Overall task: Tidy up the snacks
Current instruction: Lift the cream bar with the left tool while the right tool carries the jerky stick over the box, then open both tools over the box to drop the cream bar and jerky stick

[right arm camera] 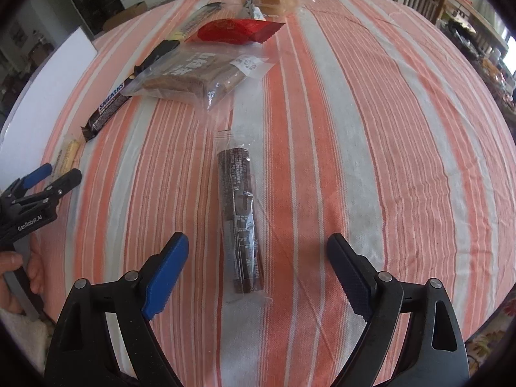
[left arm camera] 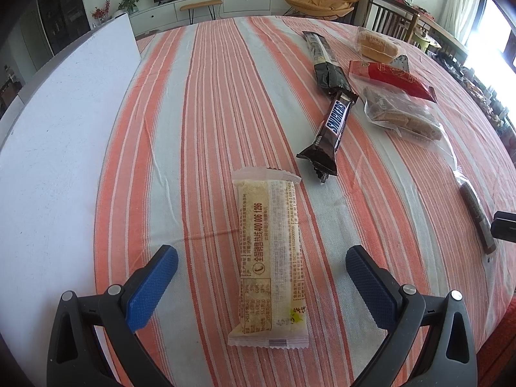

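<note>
In the left wrist view my left gripper [left arm camera: 261, 254] is open, its blue pads on either side of a pale yellow snack packet [left arm camera: 269, 258] that lies lengthwise on the striped cloth. A Snickers bar [left arm camera: 330, 129] lies beyond it. In the right wrist view my right gripper [right arm camera: 258, 242] is open over a dark brown bar in clear wrap [right arm camera: 240, 222], which lies between the fingers. The left gripper [right arm camera: 42, 183] shows at that view's left edge, with the Snickers bar [right arm camera: 108, 106] past it.
A white board [left arm camera: 58, 148] lies along the table's left side. At the far side lie a long black packet [left arm camera: 322, 61], a red packet [left arm camera: 393, 77], a clear bag of brown biscuits [left arm camera: 403, 113] and a bread pack [left arm camera: 377, 46]. Chairs stand beyond the table.
</note>
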Demonstrator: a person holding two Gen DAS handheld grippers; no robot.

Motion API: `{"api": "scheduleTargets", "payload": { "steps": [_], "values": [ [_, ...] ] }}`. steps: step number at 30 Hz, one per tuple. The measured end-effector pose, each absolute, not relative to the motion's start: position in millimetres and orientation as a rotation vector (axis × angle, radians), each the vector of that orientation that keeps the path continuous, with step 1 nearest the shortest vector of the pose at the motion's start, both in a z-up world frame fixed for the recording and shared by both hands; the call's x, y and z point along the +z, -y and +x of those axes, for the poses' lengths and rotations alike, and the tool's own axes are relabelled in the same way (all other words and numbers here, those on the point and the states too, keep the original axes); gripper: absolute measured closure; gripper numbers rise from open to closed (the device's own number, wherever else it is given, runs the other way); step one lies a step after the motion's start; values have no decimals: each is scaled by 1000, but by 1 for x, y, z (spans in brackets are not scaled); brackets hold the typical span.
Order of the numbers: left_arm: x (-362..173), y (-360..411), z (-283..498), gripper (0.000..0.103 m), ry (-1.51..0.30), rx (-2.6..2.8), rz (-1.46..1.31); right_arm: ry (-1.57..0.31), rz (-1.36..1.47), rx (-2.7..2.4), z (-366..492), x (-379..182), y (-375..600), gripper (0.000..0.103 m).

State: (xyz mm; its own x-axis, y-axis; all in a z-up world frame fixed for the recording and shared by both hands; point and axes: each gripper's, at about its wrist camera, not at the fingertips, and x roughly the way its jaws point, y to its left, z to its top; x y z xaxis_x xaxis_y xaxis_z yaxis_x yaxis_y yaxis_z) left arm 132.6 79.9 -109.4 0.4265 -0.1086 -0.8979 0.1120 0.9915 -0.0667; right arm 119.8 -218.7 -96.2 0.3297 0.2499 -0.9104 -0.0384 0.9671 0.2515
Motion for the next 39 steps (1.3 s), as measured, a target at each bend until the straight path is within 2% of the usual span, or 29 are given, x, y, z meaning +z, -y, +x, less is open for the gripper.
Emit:
{"api": "scheduleTargets", "payload": {
  "steps": [2,4,7,10,11,13,14,15,21,27,34,39],
  "values": [
    [-106,-89,131,0,-1142,-171,-58,-1228,330,186,127,-86,245,16],
    [-105,-93,130,1,-1164,-178,-71,-1254,349,180,133,-80,253,16],
    [-106,-90,127,4,-1164,-177,-24,-1324,255,193,138,-82,234,16],
    [-108,-80,125,14,-1149,-134,63,-1351,133,208,138,-91,200,16],
    [-107,-77,123,21,-1135,-131,79,-1350,94,206,138,-95,189,17],
    [-103,-75,122,45,-1105,-130,73,-1337,19,180,138,-101,176,24],
    [-100,-75,122,76,-1092,-131,67,-1326,-18,148,138,-102,173,49],
    [-100,-76,122,75,-1099,-127,58,-1310,-46,120,138,-100,172,86],
    [-73,-86,91,75,-1042,-261,-194,-1253,150,161,121,-71,198,85],
    [-20,-101,39,75,-971,-385,-370,-1252,160,209,96,-55,178,85],
    [73,-209,-11,75,-751,-219,-455,-1098,158,590,88,38,36,85],
    [74,-294,-16,72,-722,129,-391,-1043,149,836,90,76,-84,85]
  ]
}}
